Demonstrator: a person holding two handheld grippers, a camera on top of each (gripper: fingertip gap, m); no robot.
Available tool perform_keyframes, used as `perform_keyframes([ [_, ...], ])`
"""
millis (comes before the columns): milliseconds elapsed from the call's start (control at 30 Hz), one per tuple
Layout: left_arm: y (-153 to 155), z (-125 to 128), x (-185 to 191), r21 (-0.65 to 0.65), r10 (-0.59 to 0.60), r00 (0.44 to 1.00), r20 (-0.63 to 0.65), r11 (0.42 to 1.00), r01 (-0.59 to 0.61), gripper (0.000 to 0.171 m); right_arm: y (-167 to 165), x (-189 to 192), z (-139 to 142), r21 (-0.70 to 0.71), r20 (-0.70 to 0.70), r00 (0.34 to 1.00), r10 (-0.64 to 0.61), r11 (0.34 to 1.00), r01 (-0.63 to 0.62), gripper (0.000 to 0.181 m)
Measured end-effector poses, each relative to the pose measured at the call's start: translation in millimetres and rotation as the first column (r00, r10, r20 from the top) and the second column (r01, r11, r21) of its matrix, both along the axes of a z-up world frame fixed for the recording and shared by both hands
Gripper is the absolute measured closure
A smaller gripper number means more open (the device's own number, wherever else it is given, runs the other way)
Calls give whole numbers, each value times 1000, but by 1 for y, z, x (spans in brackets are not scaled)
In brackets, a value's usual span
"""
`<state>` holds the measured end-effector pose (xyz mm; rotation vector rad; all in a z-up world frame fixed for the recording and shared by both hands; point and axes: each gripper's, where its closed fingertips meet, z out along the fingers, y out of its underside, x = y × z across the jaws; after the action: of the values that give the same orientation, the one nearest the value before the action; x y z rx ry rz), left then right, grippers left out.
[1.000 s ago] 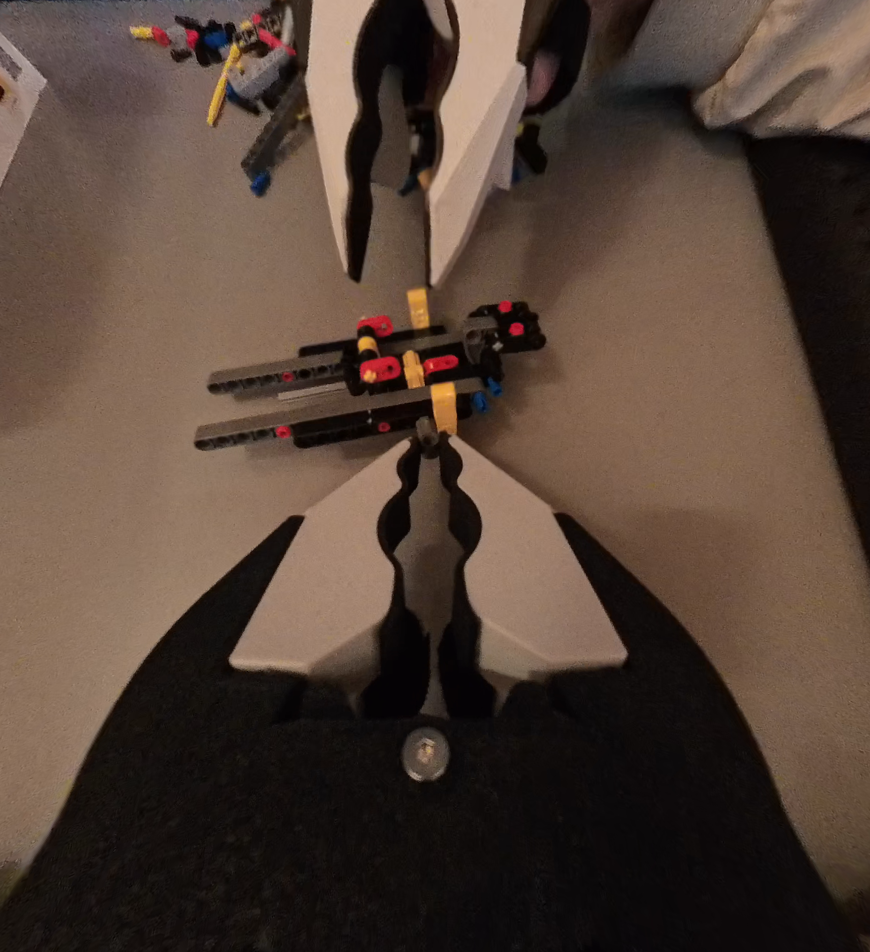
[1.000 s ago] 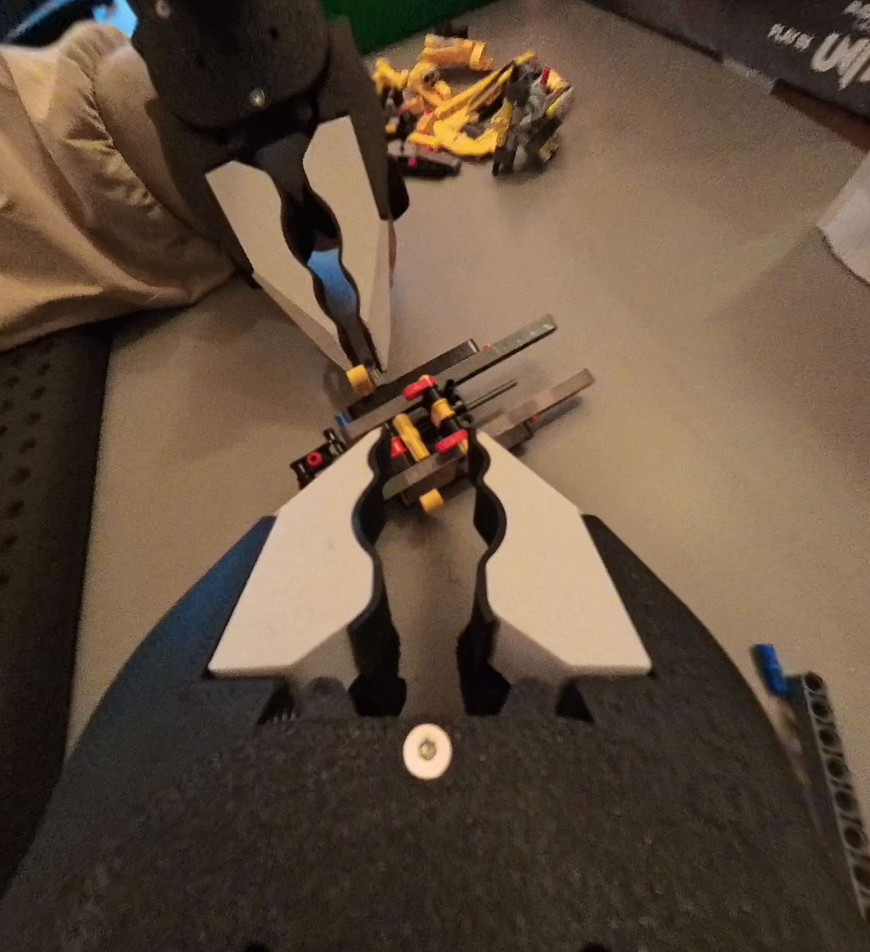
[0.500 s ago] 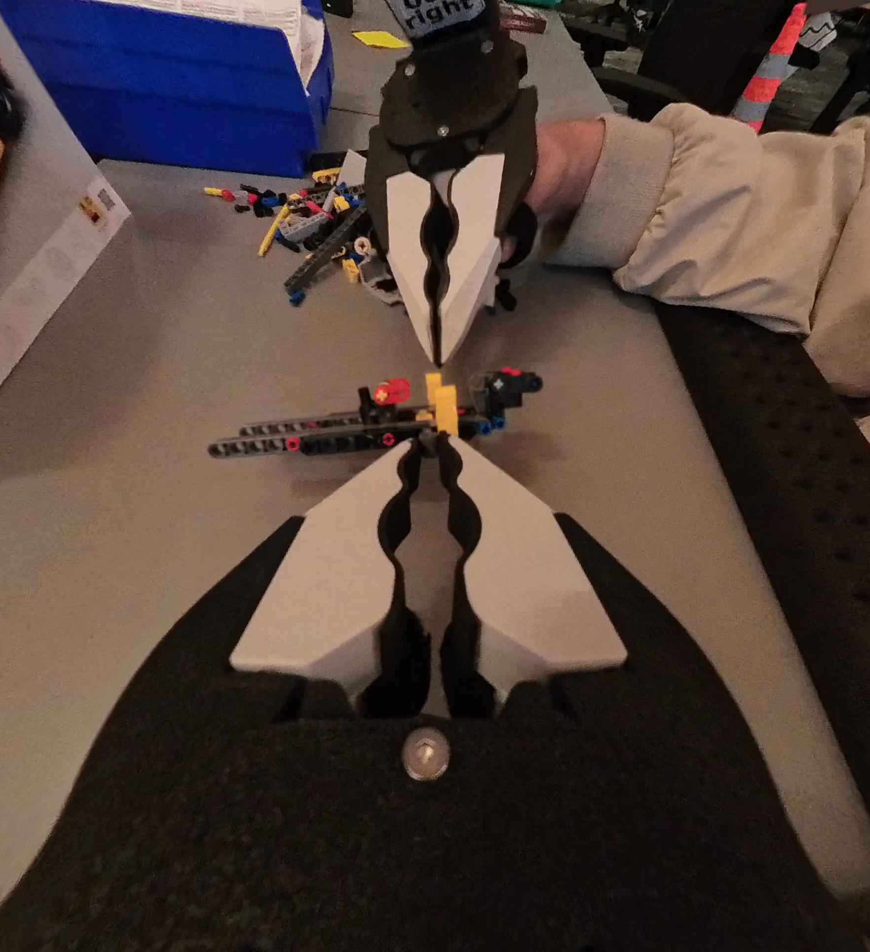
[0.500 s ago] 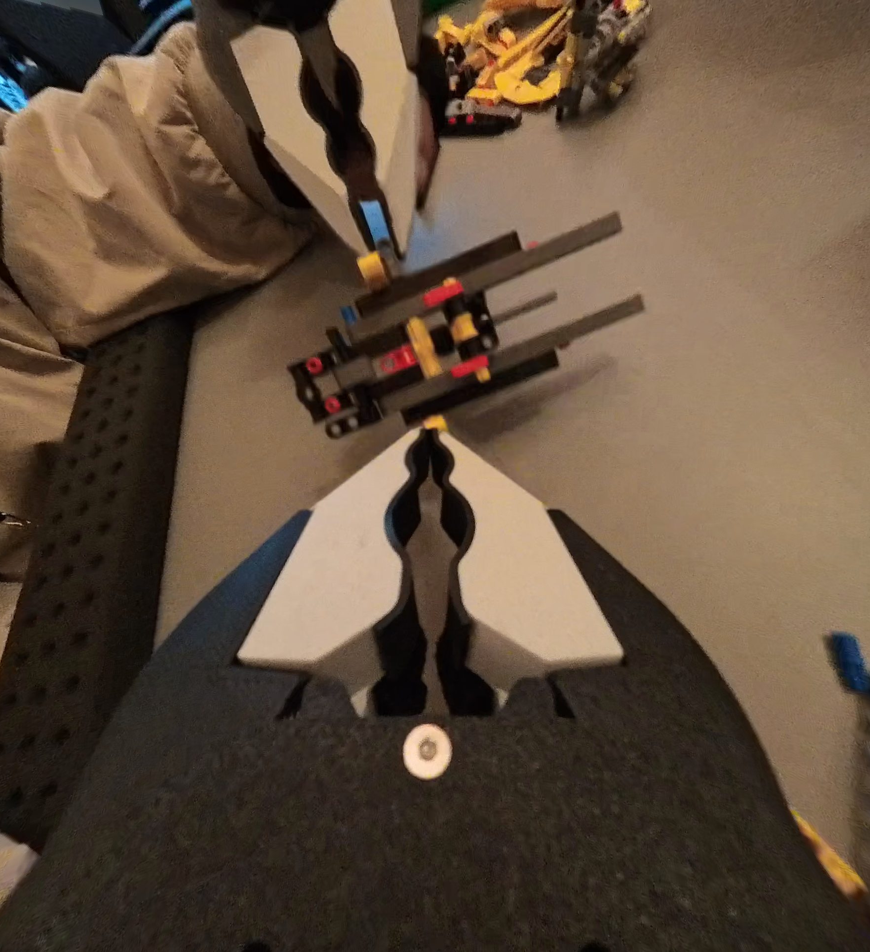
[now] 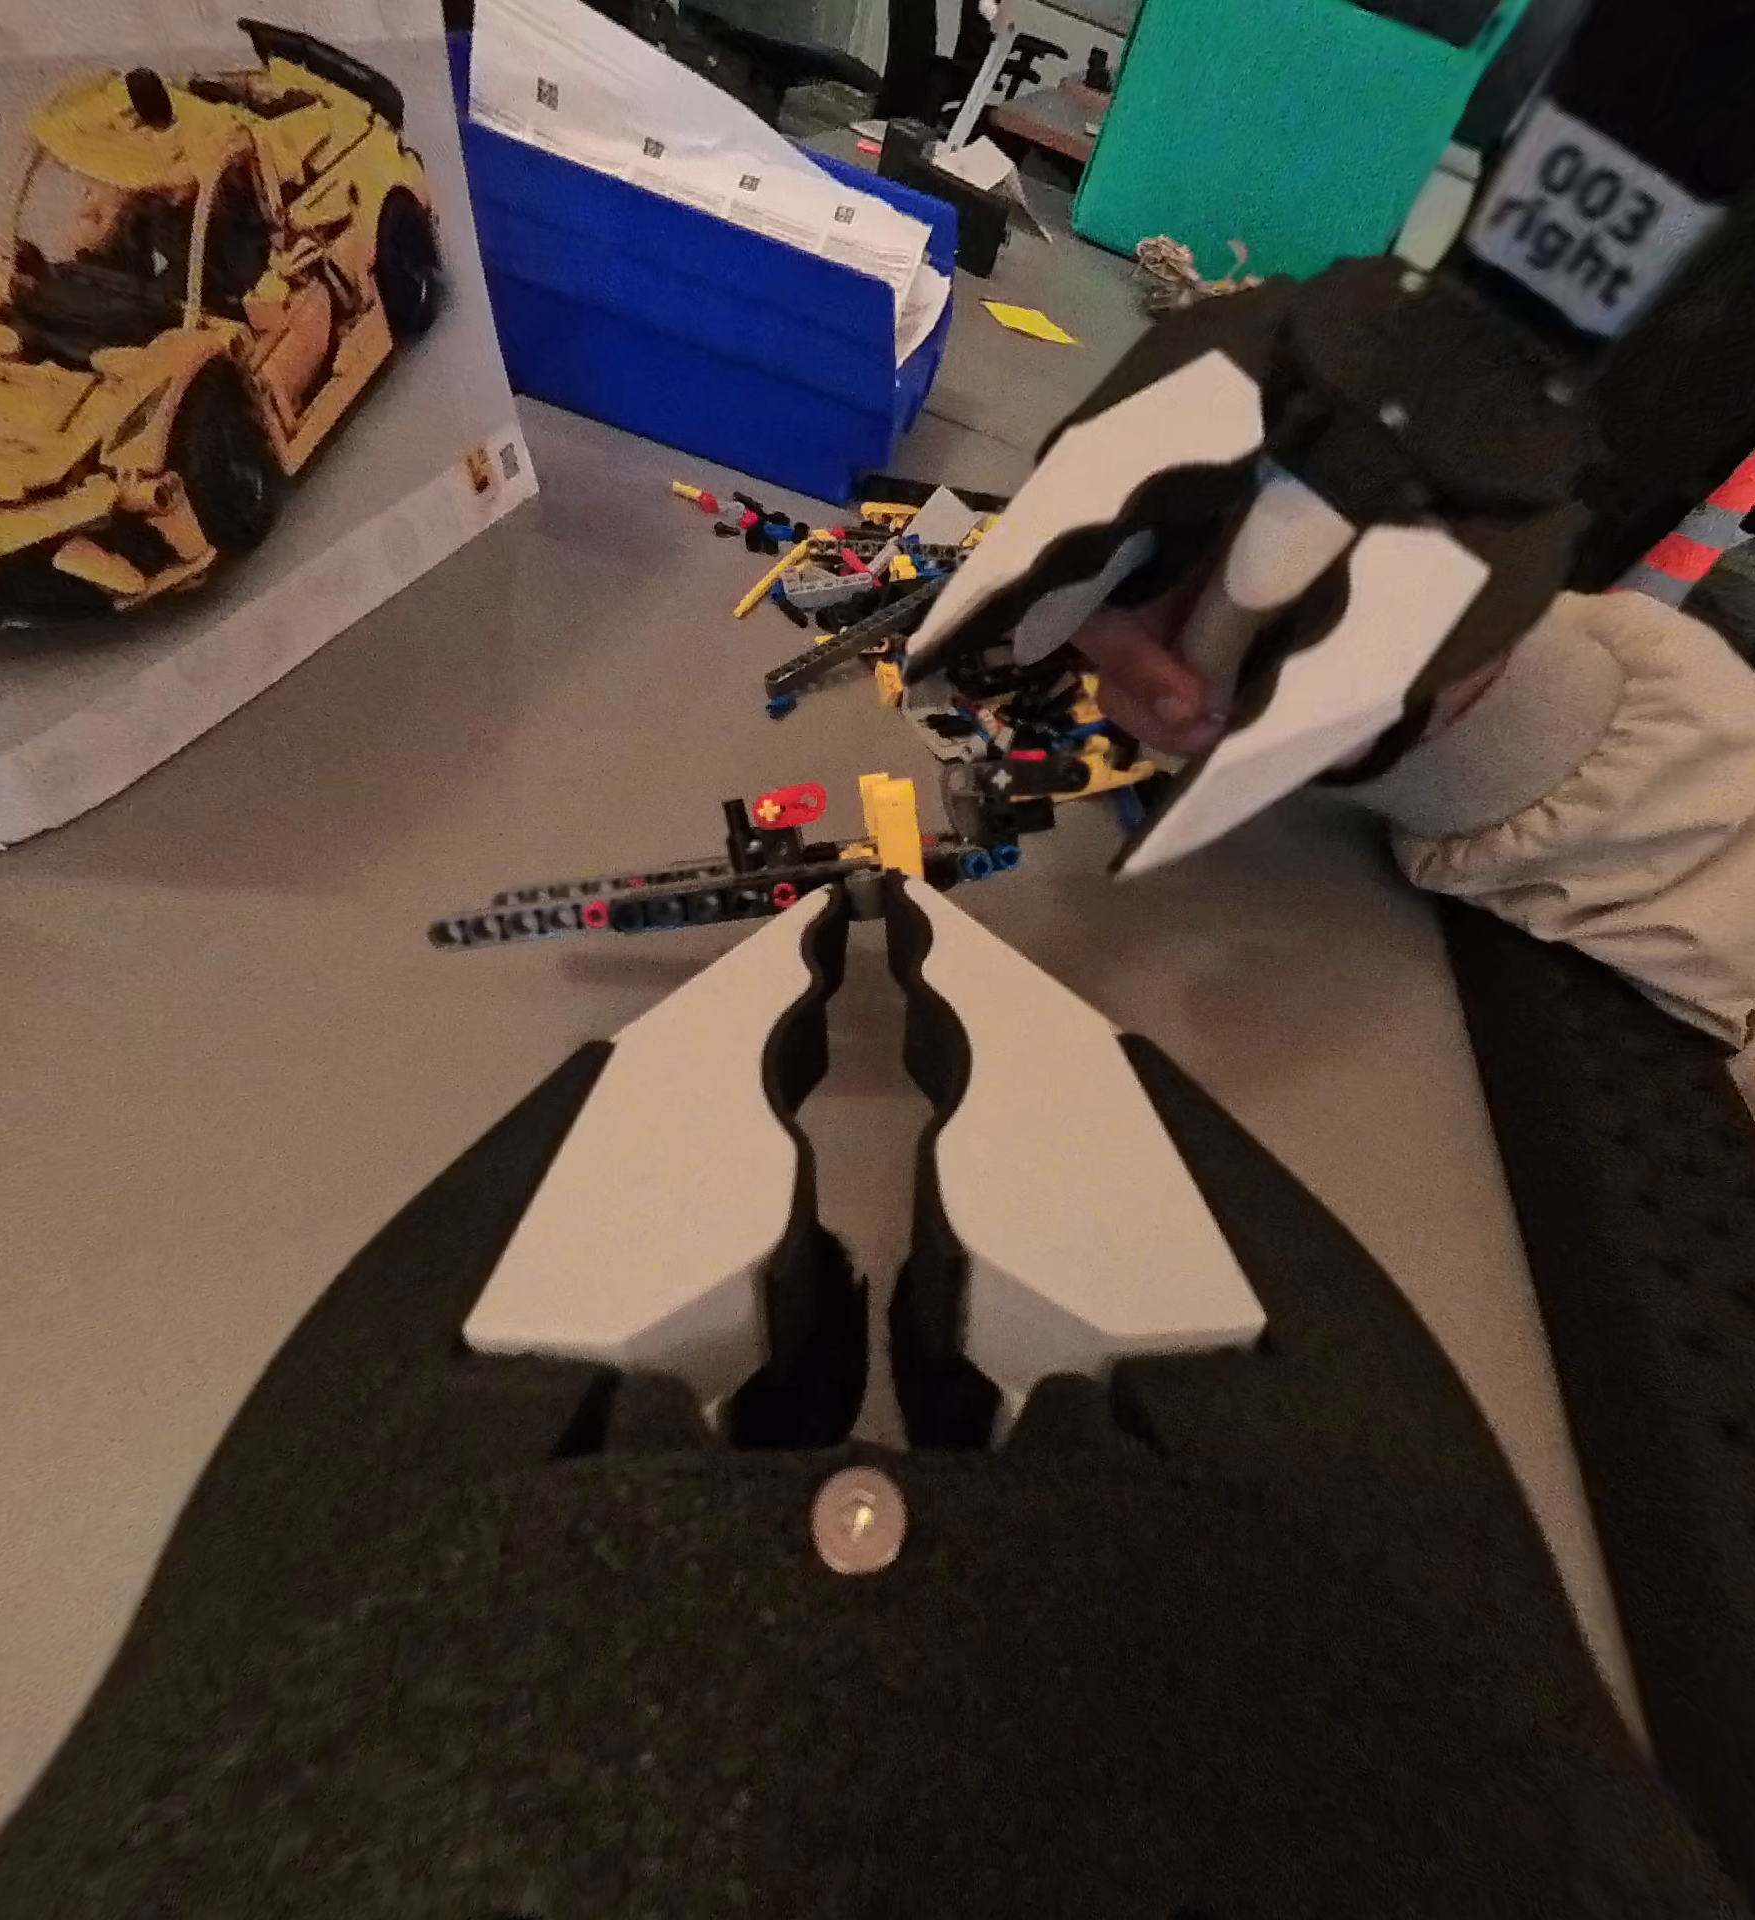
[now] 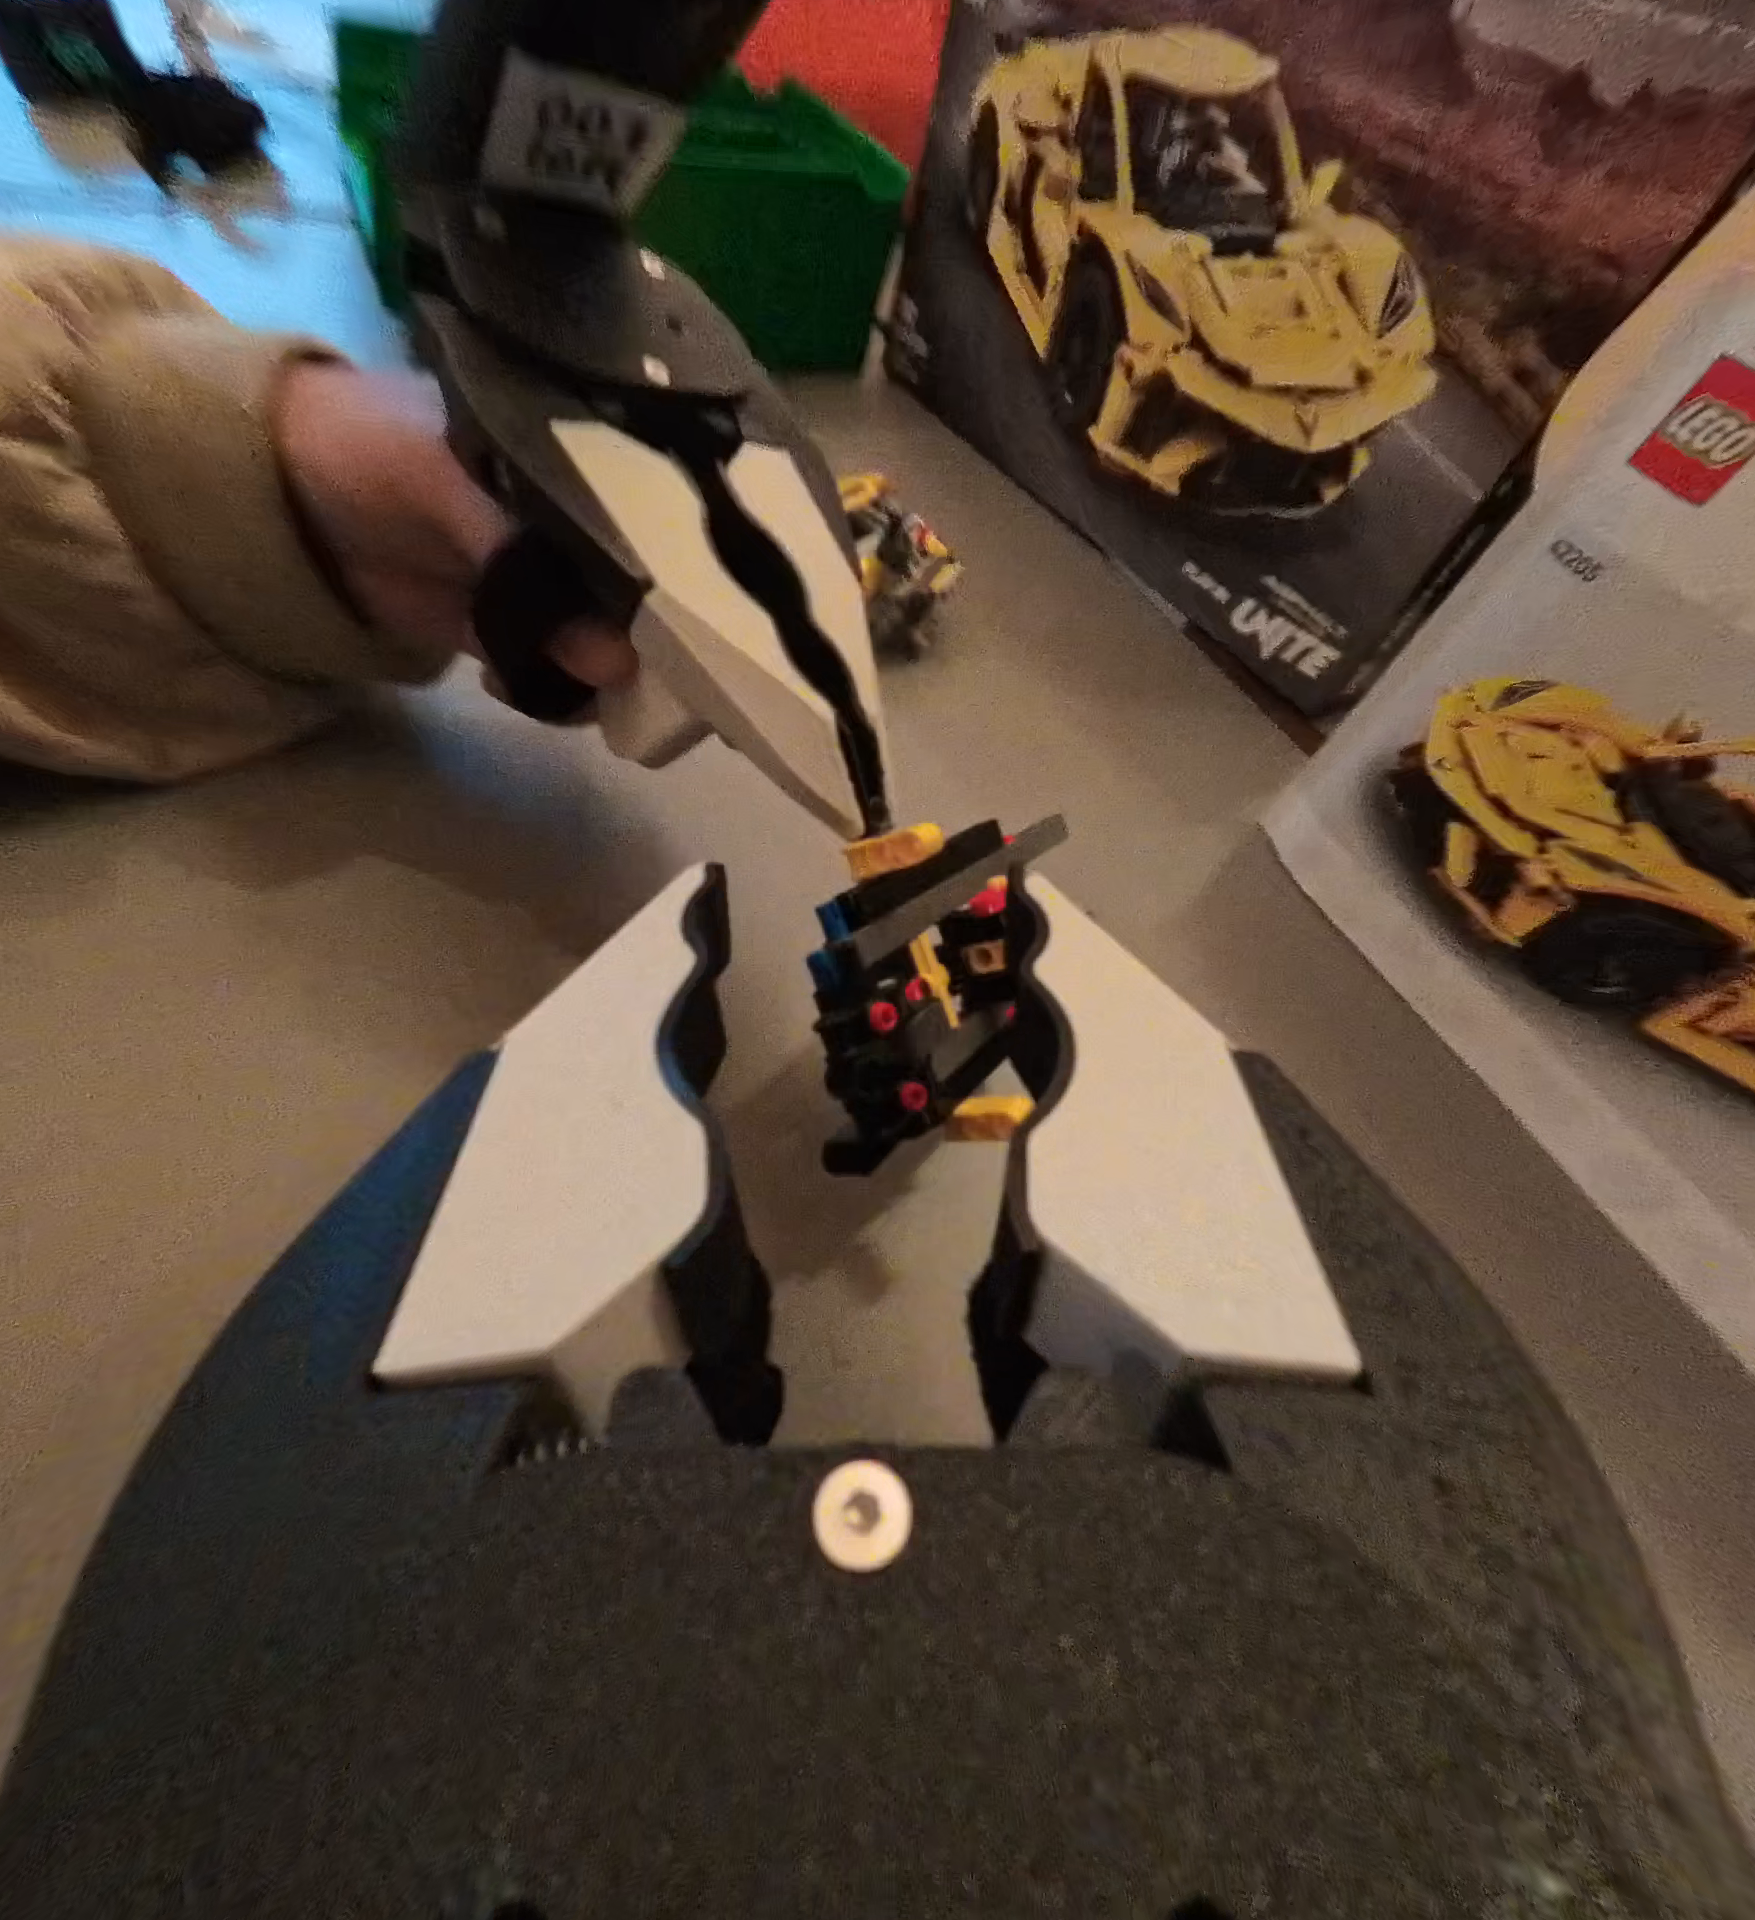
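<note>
A small assembly of black and grey beams (image 5: 707,894) with red, yellow and blue pins hangs just above the grey table (image 5: 229,1039). My left gripper (image 5: 862,902) is shut on a small stub at its near edge. In the right wrist view the left gripper (image 6: 865,821) comes down from above and pinches the assembly (image 6: 904,997) at a yellow piece. My right gripper (image 6: 868,881) is open, with the assembly's end between its fingers, close to the right finger (image 6: 1112,1091). In the left wrist view the right gripper (image 5: 1018,764) is open at the assembly's right end.
A box with a yellow car picture (image 5: 177,364), a blue bin (image 5: 707,312) and a pile of loose pieces (image 5: 914,603) lie behind. A black perforated mat (image 5: 1631,1299) borders the table. A second box (image 6: 1216,312), a booklet (image 6: 1631,779) and a part-built yellow model (image 6: 894,561) are nearby.
The left gripper kept hold of the assembly and raised it off the table. The right gripper shut half a second ago, has opened again and moved round to the assembly's end.
</note>
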<state>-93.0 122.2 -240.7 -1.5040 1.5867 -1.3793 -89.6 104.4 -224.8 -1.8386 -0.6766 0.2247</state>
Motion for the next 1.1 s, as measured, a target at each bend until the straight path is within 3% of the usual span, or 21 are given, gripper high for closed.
perform_keyframes([
  [100, -2, 0, 8, -33, 45, 999, -22, 998, -45, 166, 9, 5, -31, -3, 301, 948, -105, 994, 111, 138],
  [200, -6, -1, 11, -41, 58, 998, -34, 997, -60, 166, 16, 16, -40, 42, 446, 879, -170, 985, 169, 164],
  [400, -6, -2, 5, 41, 71, 992, -102, 997, -68, 166, 18, 20, -47, -17, 518, 846, -126, 987, 157, 165],
  [700, -7, 8, -1, 107, 61, 994, -95, 993, -51, 166, 18, 20, -44, -98, 465, 877, -118, 978, 184, 166],
  [767, -7, 9, -1, 142, 64, 994, -90, 989, -51, 166, 19, 23, -46, -94, 489, 862, -130, 975, 200, 166],
  [833, 2, 33, -8, 67, 96, 995, -11, 993, -95, 167, 13, 70, -69, -148, 630, 756, -178, 928, 343, 166],
  [900, 14, 44, -14, 20, 115, 993, 36, 993, -116, 167, 8, 59, -59, -113, 463, 871, -163, 964, 240, 167],
  [933, 14, 46, -15, -9, 97, 994, 58, 995, -97, 166, 6, 55, -51, -126, 413, 896, -163, 964, 234, 167],
  [1033, 4, 49, -17, -121, -7, 992, 124, 992, 22, 166, 6, 36, -38, -98, 332, 936, -115, 983, 156, 166],
  [1100, -9, 69, -24, -174, -86, 956, 280, 975, 139, 166, 3, 28, -45, -98, 361, 930, -77, 988, 120, 166],
])
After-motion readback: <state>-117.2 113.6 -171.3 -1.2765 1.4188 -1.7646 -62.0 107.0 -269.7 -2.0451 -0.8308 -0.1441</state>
